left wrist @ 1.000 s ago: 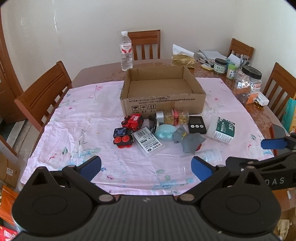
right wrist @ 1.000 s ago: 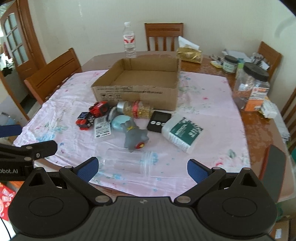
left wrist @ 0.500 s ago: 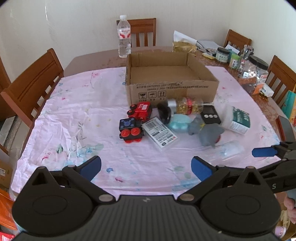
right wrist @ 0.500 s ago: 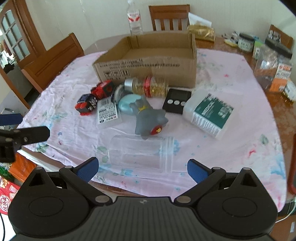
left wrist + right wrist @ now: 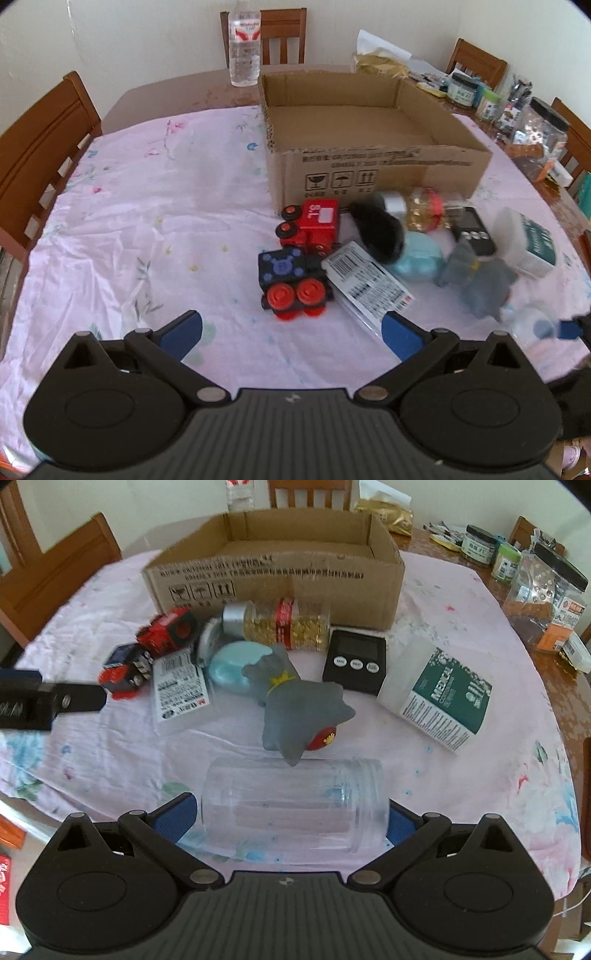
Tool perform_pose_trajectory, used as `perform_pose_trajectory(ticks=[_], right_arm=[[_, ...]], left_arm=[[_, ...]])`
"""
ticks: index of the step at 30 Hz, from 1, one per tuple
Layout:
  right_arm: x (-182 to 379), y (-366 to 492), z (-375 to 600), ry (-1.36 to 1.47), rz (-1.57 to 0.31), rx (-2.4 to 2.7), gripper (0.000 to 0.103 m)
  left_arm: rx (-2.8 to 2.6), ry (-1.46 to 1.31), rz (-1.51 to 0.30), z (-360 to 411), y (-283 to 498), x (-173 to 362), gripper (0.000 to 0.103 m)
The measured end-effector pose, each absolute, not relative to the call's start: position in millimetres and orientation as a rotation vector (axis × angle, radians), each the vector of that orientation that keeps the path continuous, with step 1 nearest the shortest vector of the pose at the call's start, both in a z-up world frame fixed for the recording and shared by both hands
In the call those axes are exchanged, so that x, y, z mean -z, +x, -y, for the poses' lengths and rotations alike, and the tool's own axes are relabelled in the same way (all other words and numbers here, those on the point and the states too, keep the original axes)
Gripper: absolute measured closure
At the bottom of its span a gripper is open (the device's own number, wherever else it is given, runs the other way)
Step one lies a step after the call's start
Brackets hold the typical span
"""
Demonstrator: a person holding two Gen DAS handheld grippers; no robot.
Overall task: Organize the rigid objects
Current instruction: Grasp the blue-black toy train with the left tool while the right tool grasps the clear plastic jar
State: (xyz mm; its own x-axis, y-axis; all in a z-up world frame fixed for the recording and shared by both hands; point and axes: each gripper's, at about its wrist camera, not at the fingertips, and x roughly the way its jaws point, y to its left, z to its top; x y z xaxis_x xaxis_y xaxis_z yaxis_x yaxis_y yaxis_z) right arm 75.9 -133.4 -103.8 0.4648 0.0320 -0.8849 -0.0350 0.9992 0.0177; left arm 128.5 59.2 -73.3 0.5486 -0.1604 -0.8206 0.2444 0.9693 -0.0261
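The right tool [image 5: 291,818], spread wide, straddles the clear plastic jar [image 5: 293,805] lying sideways; next, pinch it and carry it to the open cardboard box [image 5: 273,565]; left tool [image 5: 291,330] also spread

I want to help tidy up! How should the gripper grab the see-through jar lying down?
Grip the clear jar across its smooth round middle, coming from the near table edge. It lies sideways, threaded mouth pointing right, and the open right gripper already straddles it.
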Motion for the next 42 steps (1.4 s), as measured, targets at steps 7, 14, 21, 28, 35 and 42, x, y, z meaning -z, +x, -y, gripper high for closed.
perform_pose_trajectory(ticks=[7,14,21,28,35,42], right_arm=[[116,83,125,-0.031,-1.130,0.008,0.000],[117,84,123,-0.023,-1.128,0.026,0.000],[117,84,124,-0.020,-1.125,0.030,0.000],[117,83,124,-0.020,-1.124,0.030,0.000],[117,83,124,-0.021,-1.119,0.025,0.000],[117,82,123,-0.026,-1.114,0.017,0.000]], left_arm=[[0.226,0.104,-0.959,-58,162,95,0.000],[0.231,0.088,-0.965,-59,177,110,0.000],[0.246,-0.001,-0.942,-73,181,120,0.000],[0.233,0.055,-0.913,-71,176,116,0.010],[0.297,0.050,-0.919,-67,166,108,0.051],[0.308,0.078,-0.946,-78,150,105,0.051]])
